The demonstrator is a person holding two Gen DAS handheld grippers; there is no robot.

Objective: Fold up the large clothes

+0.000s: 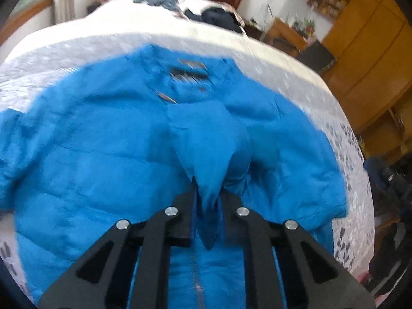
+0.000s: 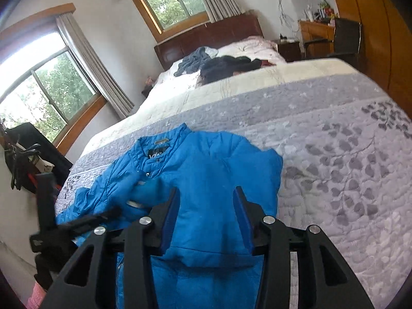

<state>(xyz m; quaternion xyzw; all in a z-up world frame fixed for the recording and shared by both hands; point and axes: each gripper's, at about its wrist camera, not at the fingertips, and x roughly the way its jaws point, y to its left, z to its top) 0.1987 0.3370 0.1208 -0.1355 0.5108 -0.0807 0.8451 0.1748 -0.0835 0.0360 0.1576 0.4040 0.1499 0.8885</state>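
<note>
At the far left of the right wrist view, the left gripper (image 2: 113, 212) reaches in low, a dark blurred shape against the blue jacket (image 2: 206, 180). Its own camera shows it better: the left gripper (image 1: 208, 193) is pinched tight on a pointed fold of the blue jacket (image 1: 103, 141), the cloth drawn up into a peak between the jaws, though the picture is smeared and I cannot tell which part of the garment that is. The jacket lies spread on the grey leaf-patterned quilt (image 2: 347, 154), filling the lower middle of both frames, collar label upward. Right of centre, the right gripper (image 2: 207, 190) stands wide apart over the jacket, gripping nothing.
</note>
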